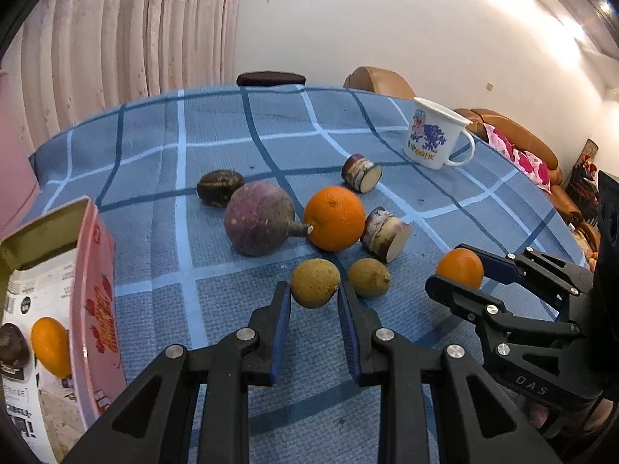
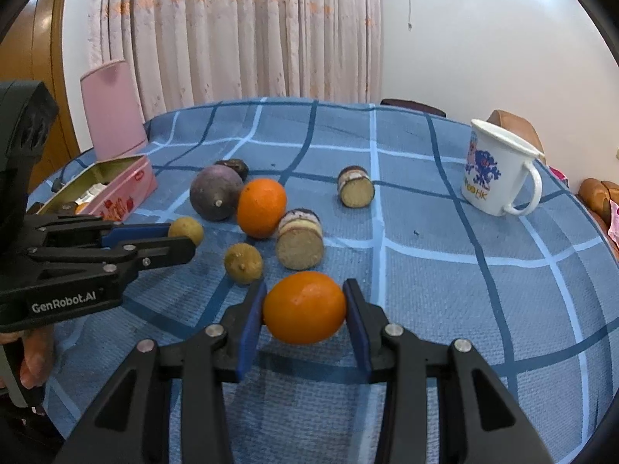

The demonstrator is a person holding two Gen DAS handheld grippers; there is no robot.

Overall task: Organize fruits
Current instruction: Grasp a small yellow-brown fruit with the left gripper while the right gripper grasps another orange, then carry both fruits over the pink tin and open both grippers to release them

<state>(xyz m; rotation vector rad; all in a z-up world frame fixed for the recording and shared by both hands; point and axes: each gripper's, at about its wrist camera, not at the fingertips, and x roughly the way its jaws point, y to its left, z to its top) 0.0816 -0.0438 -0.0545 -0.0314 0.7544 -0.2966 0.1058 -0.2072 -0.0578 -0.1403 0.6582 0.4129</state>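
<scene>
The right gripper [image 2: 305, 309] is clamping a small orange fruit [image 2: 305, 307] between its blue pads at lower centre of the right wrist view, both pads pressing its sides. The left gripper [image 1: 314, 290] is sitting partly open around a brownish round fruit [image 1: 315, 282] in the lower middle of the left wrist view; whether the pads are touching it cannot be told. At the left edge of that view, a pink tin box [image 1: 93, 294] is lying open, holding a small orange fruit [image 1: 50, 346] and a dark fruit [image 1: 13, 350]. A white mug [image 1: 433, 135] is standing at upper right on the blue checked tablecloth [image 1: 216, 147]; its inside is hidden. A large orange [image 1: 334, 218] is lying at centre.
</scene>
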